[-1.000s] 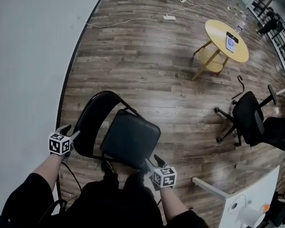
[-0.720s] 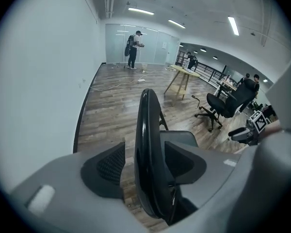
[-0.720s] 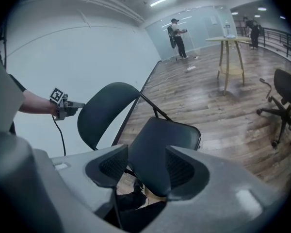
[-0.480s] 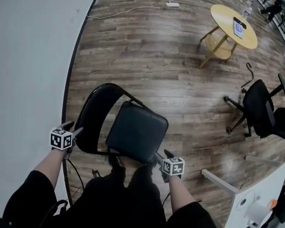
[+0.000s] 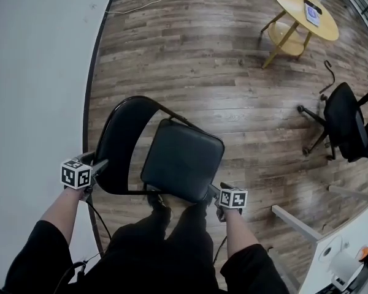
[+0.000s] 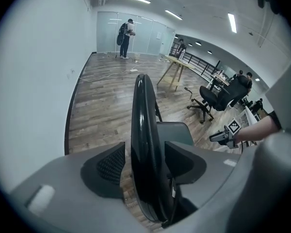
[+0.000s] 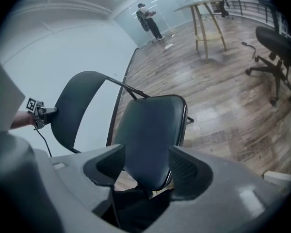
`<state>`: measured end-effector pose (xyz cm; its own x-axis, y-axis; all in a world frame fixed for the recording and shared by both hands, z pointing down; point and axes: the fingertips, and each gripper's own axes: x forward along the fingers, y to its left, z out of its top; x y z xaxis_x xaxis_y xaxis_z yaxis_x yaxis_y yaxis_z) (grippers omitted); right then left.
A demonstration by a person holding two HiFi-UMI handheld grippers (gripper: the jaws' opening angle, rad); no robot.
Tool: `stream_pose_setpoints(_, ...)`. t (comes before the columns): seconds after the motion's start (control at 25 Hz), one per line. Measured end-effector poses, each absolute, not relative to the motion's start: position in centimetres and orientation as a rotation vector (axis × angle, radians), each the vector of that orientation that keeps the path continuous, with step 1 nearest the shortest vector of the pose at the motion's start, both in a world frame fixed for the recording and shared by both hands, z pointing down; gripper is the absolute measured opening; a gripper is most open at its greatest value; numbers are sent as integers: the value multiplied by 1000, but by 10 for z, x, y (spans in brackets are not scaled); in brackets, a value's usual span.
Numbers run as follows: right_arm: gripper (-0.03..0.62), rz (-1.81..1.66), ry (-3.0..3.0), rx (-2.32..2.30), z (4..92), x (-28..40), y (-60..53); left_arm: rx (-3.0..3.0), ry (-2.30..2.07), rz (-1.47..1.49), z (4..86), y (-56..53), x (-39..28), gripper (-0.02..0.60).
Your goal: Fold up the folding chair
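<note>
The black folding chair stands open on the wood floor, its curved backrest (image 5: 119, 141) to the left of its padded seat (image 5: 183, 166). My left gripper (image 5: 91, 169) sits at the backrest's left edge. In the left gripper view the backrest (image 6: 146, 130) runs edge-on between the jaws, and my left gripper (image 6: 145, 150) is shut on it. My right gripper (image 5: 221, 195) is at the seat's near right corner. Its jaws have just been opening. In the right gripper view my right gripper (image 7: 146, 152) stands open, with the near end of the seat (image 7: 153, 130) in the gap, not pressed.
A white wall (image 5: 37, 72) runs close along the chair's left. A round yellow table (image 5: 305, 10) stands at the far right, with a black office chair (image 5: 346, 124) nearer. A white desk (image 5: 337, 250) fills the near right corner. My legs (image 5: 165, 244) are just behind the seat.
My right gripper has sunk from beside the seat's near edge to its near right corner. The left gripper stays on the backrest's edge. The head view has tilted toward the chair.
</note>
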<state>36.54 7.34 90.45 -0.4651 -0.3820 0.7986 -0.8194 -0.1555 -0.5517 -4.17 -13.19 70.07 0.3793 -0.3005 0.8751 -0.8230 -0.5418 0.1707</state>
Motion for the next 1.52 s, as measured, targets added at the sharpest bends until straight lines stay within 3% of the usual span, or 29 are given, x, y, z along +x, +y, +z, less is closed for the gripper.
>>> stream_pose_setpoints(0.76,275,1929,-1644,1544,986,390,63,2061,-975,964,694,-141,-23,265)
stream_pose_setpoints(1.52,298,2072,-1741,1463,1045,378,42,2142,-963,951,692,-143,-19,206)
